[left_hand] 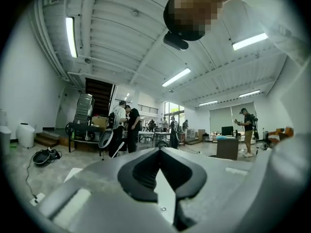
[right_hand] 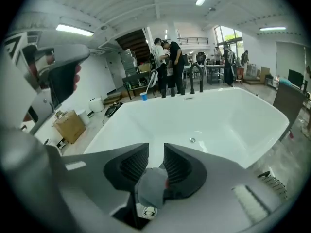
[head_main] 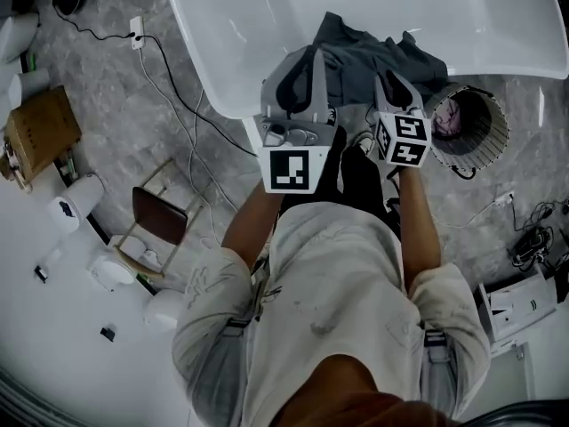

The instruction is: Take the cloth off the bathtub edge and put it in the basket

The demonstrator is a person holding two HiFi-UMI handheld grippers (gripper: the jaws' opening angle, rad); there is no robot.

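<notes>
A dark grey cloth [head_main: 373,56] lies bunched over the near edge of the white bathtub [head_main: 267,25]. To its right a round wire basket [head_main: 493,136] stands on the floor with some fabric inside. My right gripper [head_main: 391,80] hangs tilted down over the cloth. In the right gripper view its jaws [right_hand: 155,148] stand a narrow gap apart, with the tub [right_hand: 218,125] beyond and grey cloth [right_hand: 149,188] showing low between them. My left gripper [head_main: 309,58] is held beside it over the tub edge, pointing level across the room, shut [left_hand: 158,150] and holding nothing.
On the floor to the left are a brown stool [head_main: 160,216], a cardboard box [head_main: 40,132], white rolls [head_main: 76,198] and a cable running to a socket strip [head_main: 136,32]. More cables and a white box [head_main: 520,305] lie at the right. Several people [left_hand: 127,130] stand far off.
</notes>
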